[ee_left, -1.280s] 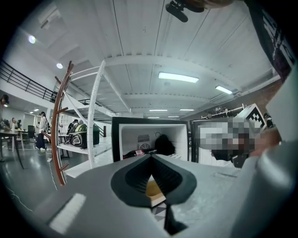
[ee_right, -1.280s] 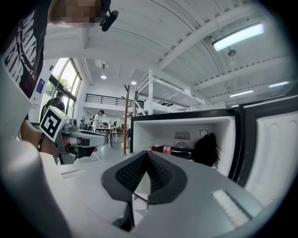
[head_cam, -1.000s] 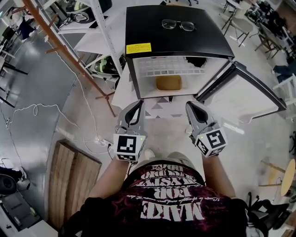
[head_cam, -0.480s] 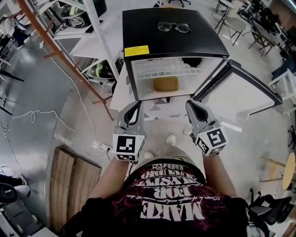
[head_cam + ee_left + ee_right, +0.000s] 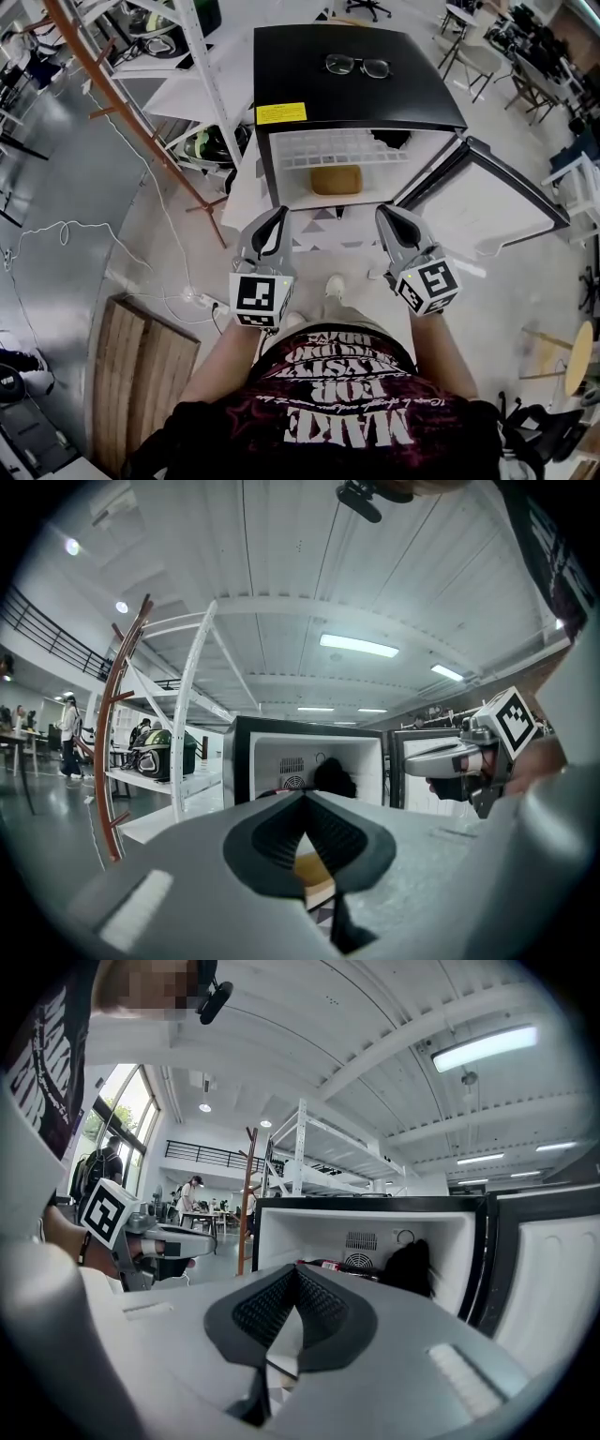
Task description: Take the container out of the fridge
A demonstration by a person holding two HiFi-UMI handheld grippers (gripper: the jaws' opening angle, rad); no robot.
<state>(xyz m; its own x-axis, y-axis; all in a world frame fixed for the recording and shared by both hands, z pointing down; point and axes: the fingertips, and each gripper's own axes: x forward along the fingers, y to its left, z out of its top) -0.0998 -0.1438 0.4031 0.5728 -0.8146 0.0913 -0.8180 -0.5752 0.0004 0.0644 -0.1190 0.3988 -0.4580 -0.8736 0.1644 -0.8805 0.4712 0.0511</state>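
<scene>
Most of the inside of the fridge (image 5: 356, 80) is hidden under its black top in the head view, and how far back the container (image 5: 337, 179) reaches cannot be told. A dark thing (image 5: 398, 139) in the far corner is half covered, and no view shows what it is. The print on the yellow label (image 5: 281, 113) is too small to read.

In the left gripper view, the left gripper (image 5: 304, 799) hides the container except for a tan sliver. In the right gripper view, the right gripper (image 5: 294, 1274) covers the lower half of the fridge, and the picture's edge cuts off the door (image 5: 548, 1269).
</scene>
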